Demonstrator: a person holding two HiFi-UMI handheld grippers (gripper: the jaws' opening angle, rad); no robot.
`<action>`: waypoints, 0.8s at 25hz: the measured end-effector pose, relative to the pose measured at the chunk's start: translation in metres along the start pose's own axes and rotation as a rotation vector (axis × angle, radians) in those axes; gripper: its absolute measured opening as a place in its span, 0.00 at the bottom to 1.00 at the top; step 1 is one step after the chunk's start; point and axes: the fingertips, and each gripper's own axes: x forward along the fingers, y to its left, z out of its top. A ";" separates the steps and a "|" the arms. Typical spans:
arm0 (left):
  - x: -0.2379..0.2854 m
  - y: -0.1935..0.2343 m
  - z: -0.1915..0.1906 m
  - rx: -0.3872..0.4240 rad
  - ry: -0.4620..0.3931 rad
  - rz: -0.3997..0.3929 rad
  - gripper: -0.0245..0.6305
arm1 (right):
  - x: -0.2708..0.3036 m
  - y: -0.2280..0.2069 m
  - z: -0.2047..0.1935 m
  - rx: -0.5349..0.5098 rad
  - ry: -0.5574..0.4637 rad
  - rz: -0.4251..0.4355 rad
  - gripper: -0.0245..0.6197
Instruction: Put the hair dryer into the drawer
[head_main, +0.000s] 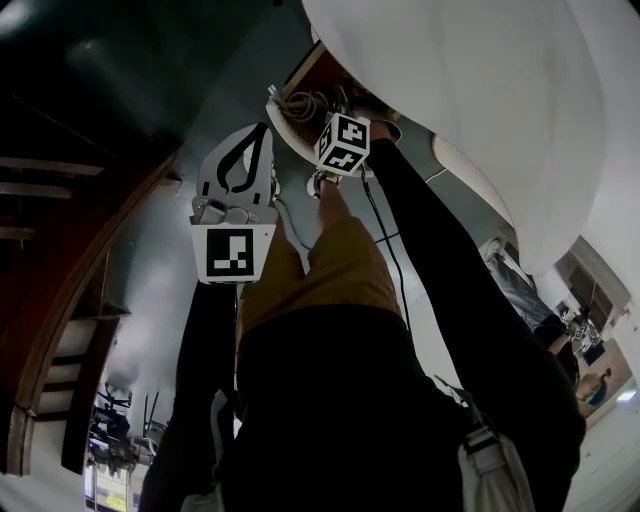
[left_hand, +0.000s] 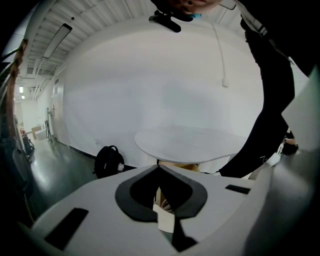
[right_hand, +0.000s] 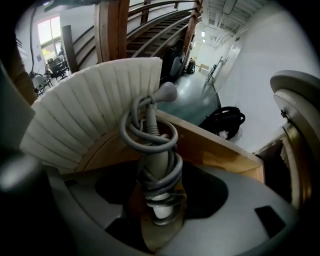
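Observation:
The hair dryer (right_hand: 156, 165), grey with its cord wound round the handle, lies in the open wooden drawer (right_hand: 220, 145). My right gripper (right_hand: 157, 202) points down into the drawer and is open. Its jaws stand wide on either side of the dryer and do not press it. From the head view the dryer's cord (head_main: 303, 104) shows in the drawer (head_main: 306, 72), just past the right gripper's marker cube (head_main: 343, 143). My left gripper (head_main: 260, 135) hangs left of the drawer, a little short of it. It is shut, with its tips (left_hand: 159, 169) meeting on nothing.
A round white table top (head_main: 470, 90) overhangs the drawer. A white ribbed panel (right_hand: 85, 110) curves behind the dryer. A black backpack (left_hand: 108, 161) lies on the floor by the white wall. A wooden staircase (head_main: 60, 250) rises at the left.

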 end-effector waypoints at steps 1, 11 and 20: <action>0.001 0.000 0.001 -0.001 -0.002 0.000 0.06 | -0.001 0.000 0.000 0.004 -0.006 0.002 0.49; 0.005 -0.011 0.010 0.021 -0.011 -0.022 0.06 | -0.020 -0.004 0.009 0.035 -0.064 -0.015 0.49; 0.006 -0.020 0.023 0.030 -0.034 -0.029 0.06 | -0.049 -0.007 0.005 0.073 -0.116 -0.044 0.49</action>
